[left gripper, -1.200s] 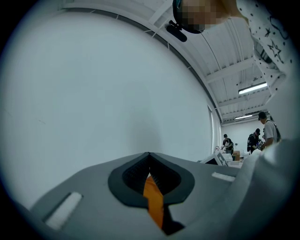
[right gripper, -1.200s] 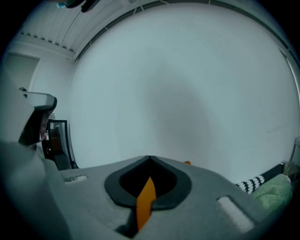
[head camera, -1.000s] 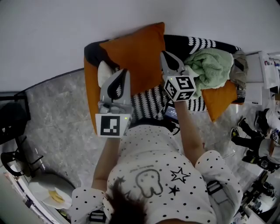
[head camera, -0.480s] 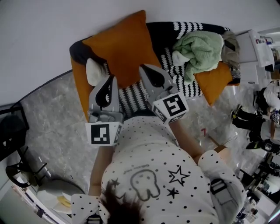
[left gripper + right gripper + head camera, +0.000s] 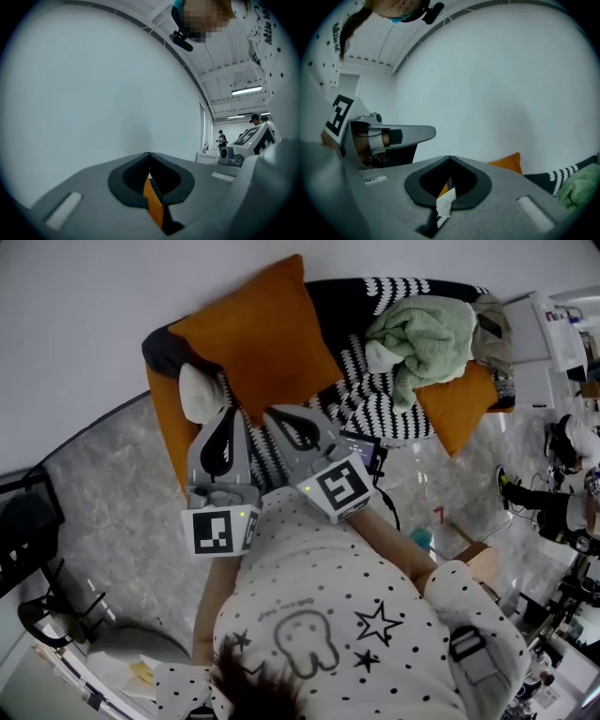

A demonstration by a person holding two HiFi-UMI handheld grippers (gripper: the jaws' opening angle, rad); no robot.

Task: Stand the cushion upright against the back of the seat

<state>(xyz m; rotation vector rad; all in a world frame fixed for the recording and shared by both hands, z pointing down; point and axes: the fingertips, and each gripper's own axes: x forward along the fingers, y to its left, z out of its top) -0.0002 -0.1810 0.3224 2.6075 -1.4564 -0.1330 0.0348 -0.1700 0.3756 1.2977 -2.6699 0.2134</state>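
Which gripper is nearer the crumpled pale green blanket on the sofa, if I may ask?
Right. The right gripper lies lower left of the crumpled green blanket; the left gripper is farther left.

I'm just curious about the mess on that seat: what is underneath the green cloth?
The green cloth lies bunched on a black-and-white striped throw. Its lower edge overlaps the orange cushion at the seat's right end. Whatever lies under its middle is covered.
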